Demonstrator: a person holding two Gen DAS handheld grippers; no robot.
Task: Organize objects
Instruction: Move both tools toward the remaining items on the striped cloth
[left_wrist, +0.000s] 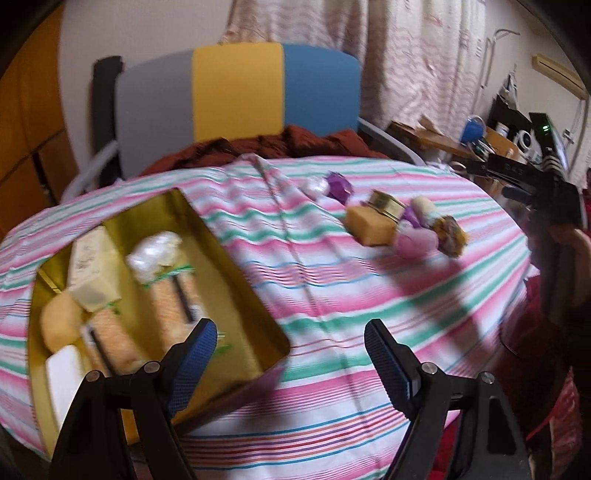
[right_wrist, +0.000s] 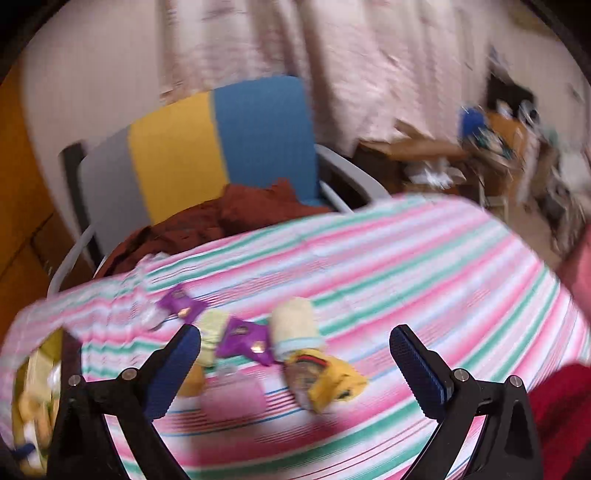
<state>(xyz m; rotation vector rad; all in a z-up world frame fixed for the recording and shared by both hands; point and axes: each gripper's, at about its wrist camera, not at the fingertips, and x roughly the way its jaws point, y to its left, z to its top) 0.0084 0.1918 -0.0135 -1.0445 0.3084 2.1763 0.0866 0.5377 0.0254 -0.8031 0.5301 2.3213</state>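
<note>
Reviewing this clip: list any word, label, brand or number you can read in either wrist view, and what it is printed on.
No text can be read in either view.
Cream box in the gold tin: dark print, too blurred to read.
Purple wrappers: markings, blurred.
Yellow packet: printing smeared by motion.
Black device at far right: faint marks, too small.

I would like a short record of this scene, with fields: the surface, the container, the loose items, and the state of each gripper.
surface: table with striped cloth
container: open gold tin, at the left, partly filled with wrapped snacks
loose items: cluster of small packets on the cloth, outside the tin; purple wrapper and yellow wrapper among them
left gripper: jaws open, empty, above the tin's near corner
right gripper: jaws open, empty, facing the cluster
background: chair behind the table
</note>
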